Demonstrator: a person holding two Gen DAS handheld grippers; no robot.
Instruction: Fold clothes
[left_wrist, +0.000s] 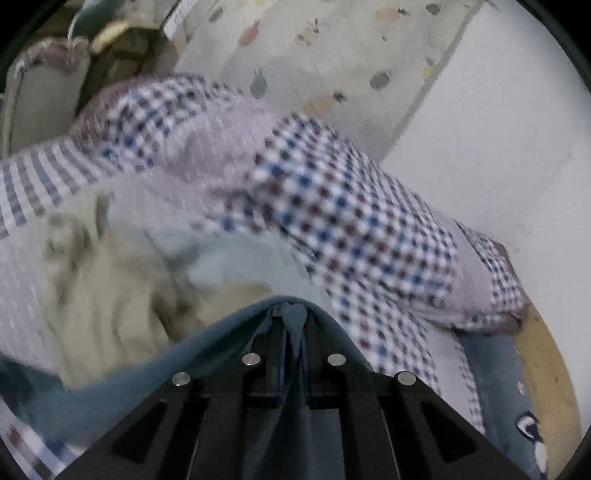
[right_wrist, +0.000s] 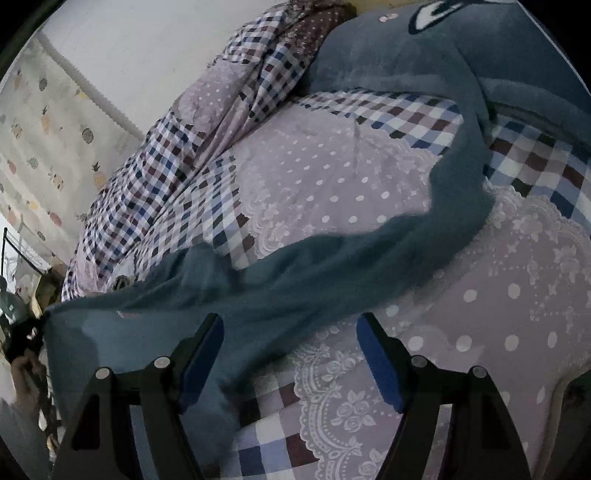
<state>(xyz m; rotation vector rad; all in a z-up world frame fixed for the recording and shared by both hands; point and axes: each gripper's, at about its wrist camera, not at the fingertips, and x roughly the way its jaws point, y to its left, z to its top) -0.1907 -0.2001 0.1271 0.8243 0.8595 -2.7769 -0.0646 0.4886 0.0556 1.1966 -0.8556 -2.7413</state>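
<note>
one blue garment (right_wrist: 280, 280), two grippers (left_wrist: 293, 314) (right_wrist: 290, 354), one checked quilt (right_wrist: 155, 177)

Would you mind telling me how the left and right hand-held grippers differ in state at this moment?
The left hand-held gripper has its jaws shut, pinching an edge of the blue-grey fleece garment; the right hand-held gripper has its jaws spread wide and grips nothing. Fabric is bunched between the left one's fingers, while the right one only hovers over the garment and the checked, dotted bedcover. Both are black.

Fuzzy matt fleece garment (right_wrist: 280, 273) — smooth checked cotton quilt (right_wrist: 155, 192), lace-trimmed — matt black plastic gripper fingers (right_wrist: 199, 354).
</note>
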